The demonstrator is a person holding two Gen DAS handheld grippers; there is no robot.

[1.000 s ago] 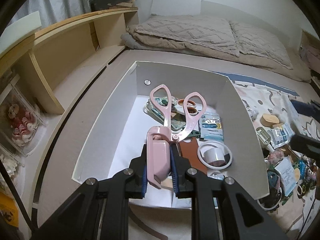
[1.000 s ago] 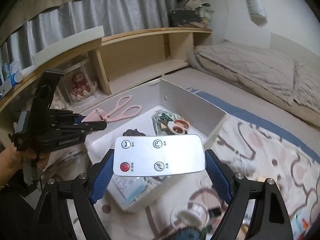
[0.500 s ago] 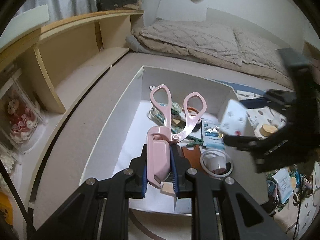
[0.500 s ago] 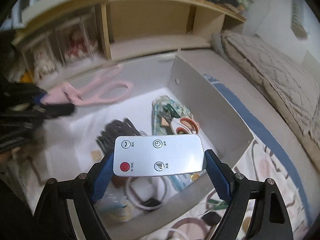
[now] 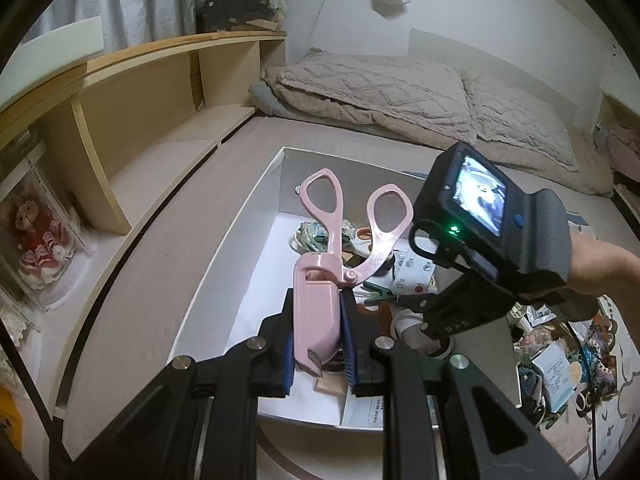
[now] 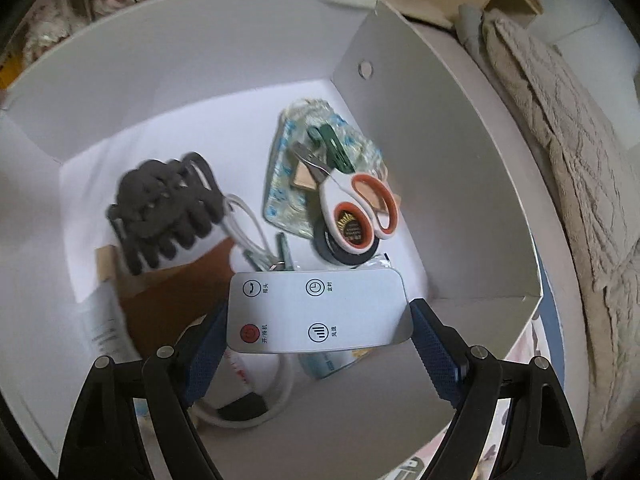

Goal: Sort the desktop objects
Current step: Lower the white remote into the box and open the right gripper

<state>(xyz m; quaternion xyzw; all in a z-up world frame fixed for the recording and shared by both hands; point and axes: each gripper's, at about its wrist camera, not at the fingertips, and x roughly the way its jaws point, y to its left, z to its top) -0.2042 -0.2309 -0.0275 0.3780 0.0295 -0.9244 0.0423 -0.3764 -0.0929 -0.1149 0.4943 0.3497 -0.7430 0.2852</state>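
My left gripper [image 5: 318, 332] is shut on the pink sheath of the pink scissors [image 5: 340, 248], whose handles stick up above the white box [image 5: 224, 256]. My right gripper [image 6: 318, 344] is shut on a white remote control [image 6: 316, 312] with a red button, and holds it inside the white box [image 6: 460, 128], pointing steeply down. In the left wrist view the right gripper's body [image 5: 480, 240] and the hand that carries it reach into the box from the right; there the remote [image 5: 414, 276] shows only in part.
In the box lie a black hair claw [image 6: 164, 216], orange-and-white scissors [image 6: 356, 200], a black tape roll [image 6: 348, 240], a patterned pouch [image 6: 288, 160], a green clip and a white ring. Clutter [image 5: 560, 360] lies right of the box. A wooden shelf [image 5: 140, 92] stands left, bedding behind.
The right gripper has swung over the box with the remote and dipped down into it, tilting to look at the box floor. The left gripper has stayed put with the pink scissors.
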